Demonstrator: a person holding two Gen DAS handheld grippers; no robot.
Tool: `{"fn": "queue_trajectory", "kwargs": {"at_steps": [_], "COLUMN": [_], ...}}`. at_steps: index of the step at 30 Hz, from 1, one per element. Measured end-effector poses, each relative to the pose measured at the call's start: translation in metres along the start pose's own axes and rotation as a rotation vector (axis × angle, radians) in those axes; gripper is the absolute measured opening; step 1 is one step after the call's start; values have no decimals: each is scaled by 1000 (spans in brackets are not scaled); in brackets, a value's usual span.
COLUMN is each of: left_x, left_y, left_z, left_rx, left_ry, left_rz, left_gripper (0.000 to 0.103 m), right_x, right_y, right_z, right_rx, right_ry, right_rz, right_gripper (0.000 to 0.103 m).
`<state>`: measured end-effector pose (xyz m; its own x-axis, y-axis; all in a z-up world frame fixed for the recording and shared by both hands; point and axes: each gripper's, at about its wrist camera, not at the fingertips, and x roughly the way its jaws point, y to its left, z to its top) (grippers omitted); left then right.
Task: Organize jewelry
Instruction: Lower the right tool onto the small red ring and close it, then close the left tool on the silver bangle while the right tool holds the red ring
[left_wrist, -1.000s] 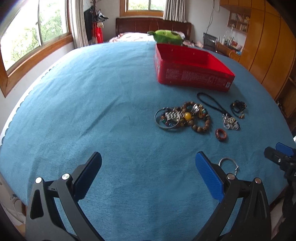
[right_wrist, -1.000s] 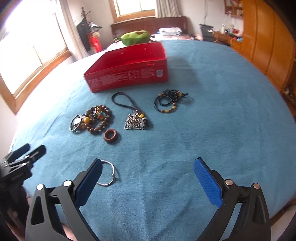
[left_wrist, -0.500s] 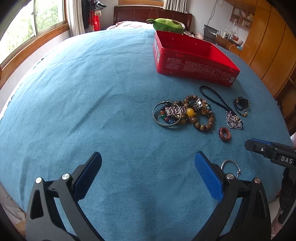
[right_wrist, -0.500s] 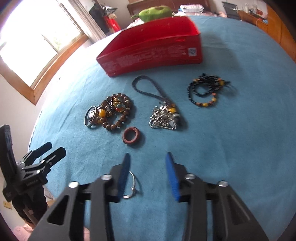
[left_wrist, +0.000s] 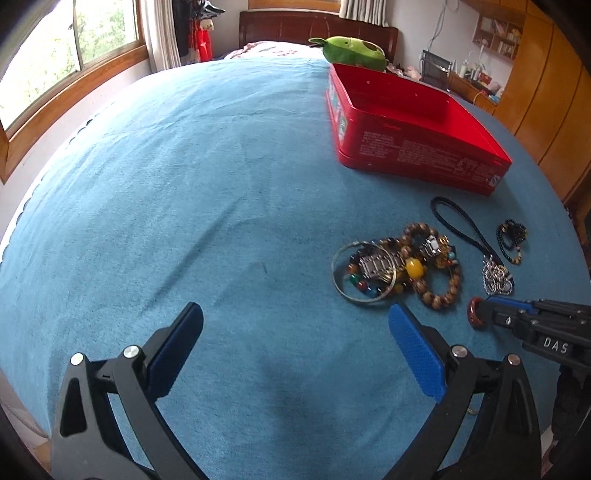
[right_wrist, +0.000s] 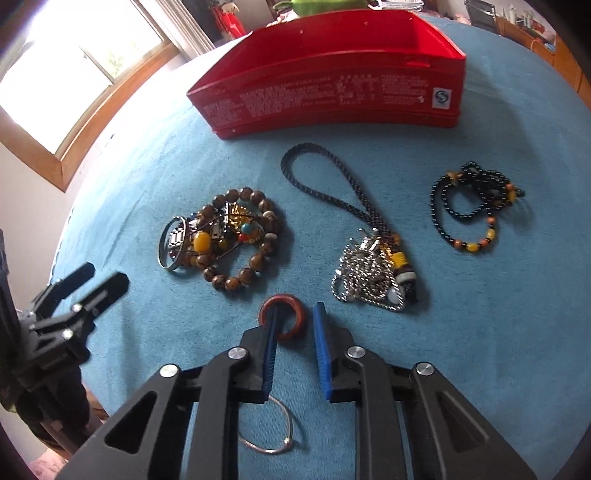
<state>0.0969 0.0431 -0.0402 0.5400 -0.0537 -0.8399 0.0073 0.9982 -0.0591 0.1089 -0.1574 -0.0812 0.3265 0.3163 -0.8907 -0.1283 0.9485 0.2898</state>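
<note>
Closing right tongs (right_wrist: 295, 325) around the red-brown ring (right_wrist: 284, 320): left blue pad sits inside the ring's hole, right pad just outside its right edge, a small gap left there, so the ring's right side is between the pads but not pinched yet. Ring lies flat on the blue cloth (right_wrist: 480, 350); whether that covers a bed or a counter, can't tell.

From the left wrist view the right tongs (left_wrist: 484, 314) come in from the right edge, tips at the same ring (left_wrist: 473, 314).

Left tongs (left_wrist: 295, 332) are wide apart, nothing between them, hovering over bare cloth (left_wrist: 184, 184) to the left of the jewelry.

Layout, right wrist view:
- Red box (right_wrist: 332, 74), open top, at the far side of the cloth; its inside isn't visible from here.
- Heap of wooden-bead bracelets (right_wrist: 236, 240), with a silver bangle (right_wrist: 171, 247) at its left edge, left of centre.
- Black braided cord (right_wrist: 325, 184) running down to a tangle of silver chain (right_wrist: 365, 273), just beyond and to the right of the ring.
- Black bead string (right_wrist: 472, 206) with orange and yellow beads, far right, well apart from the rest.
- Thin silver hoop (right_wrist: 273, 428) lying under the right tongs, partly hidden by the left finger.

Green plush toy (left_wrist: 354, 53) sits behind the box.
</note>
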Motion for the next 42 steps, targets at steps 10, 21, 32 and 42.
{"fn": "queue_trajectory", "kwargs": {"at_steps": [10, 21, 32, 42], "left_x": [15, 45, 62, 58], "left_y": [19, 11, -14, -7], "left_z": [24, 40, 54, 50], "left_rx": [-41, -12, 101, 80], "left_ry": [36, 147, 178, 170], "left_rz": [-56, -107, -13, -9], "left_gripper": [94, 62, 40, 7], "right_x": [0, -18, -17, -19], "right_y": [0, -14, -15, -20], "right_z": [-2, -14, -15, -16], "right_rx": [-32, -6, 12, 25], "right_ry": [4, -9, -12, -18], "right_rz": [23, 39, 46, 46], "right_gripper": [9, 8, 8, 8]}}
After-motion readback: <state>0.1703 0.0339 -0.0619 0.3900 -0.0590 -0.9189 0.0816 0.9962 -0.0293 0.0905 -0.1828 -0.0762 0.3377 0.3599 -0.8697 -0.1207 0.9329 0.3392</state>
